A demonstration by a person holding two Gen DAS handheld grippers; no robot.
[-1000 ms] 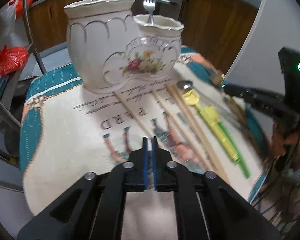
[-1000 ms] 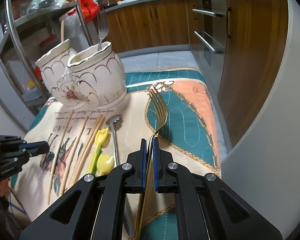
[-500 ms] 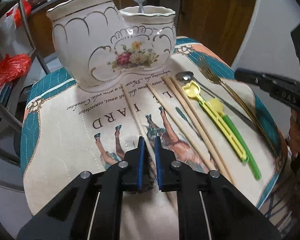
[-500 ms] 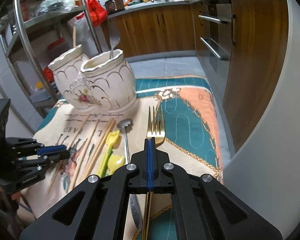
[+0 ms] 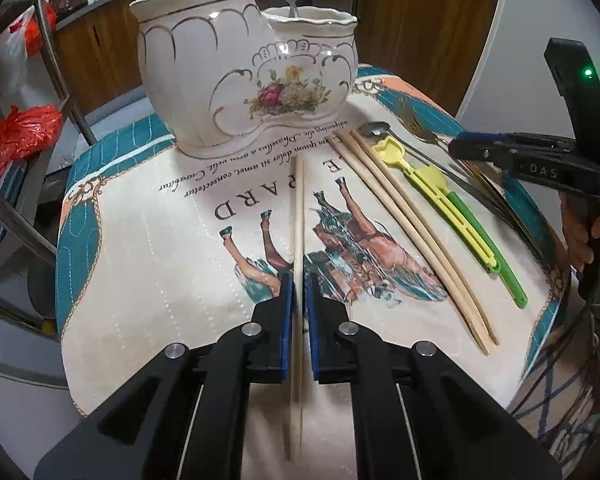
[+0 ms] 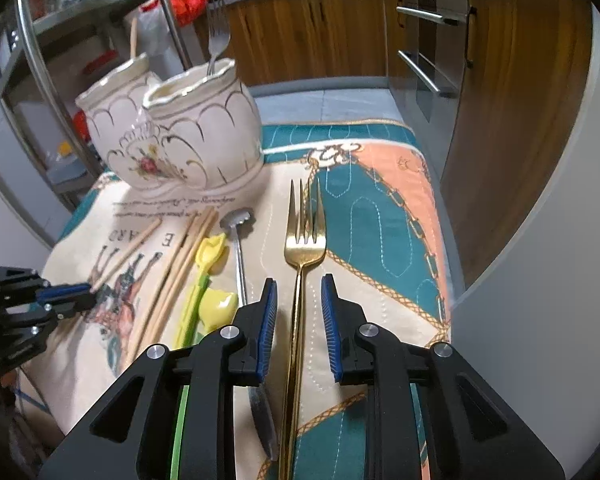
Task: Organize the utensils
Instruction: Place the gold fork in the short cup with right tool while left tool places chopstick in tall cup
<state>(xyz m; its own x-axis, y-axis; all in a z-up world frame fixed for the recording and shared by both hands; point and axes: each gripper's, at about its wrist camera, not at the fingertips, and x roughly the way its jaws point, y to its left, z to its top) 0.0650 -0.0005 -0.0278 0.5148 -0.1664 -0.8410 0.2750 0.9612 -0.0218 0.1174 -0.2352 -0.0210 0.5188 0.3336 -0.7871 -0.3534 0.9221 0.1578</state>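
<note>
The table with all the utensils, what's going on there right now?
A person is sorting utensils into a white ceramic holder, which already has a silver fork in it. The left gripper straddles a single wooden chopstick lying on the cloth, its jaws close around it but not clamped. The right gripper is open around the handle of a gold fork. More chopsticks, a yellow-green utensil and a steel spoon lie on the cloth.

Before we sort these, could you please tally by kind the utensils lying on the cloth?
Chopsticks: 4 (1 apart, 3 bunched together)
Gold fork: 1
Metal spoon: 1
Plastic spoons: 2
Total: 8
</note>
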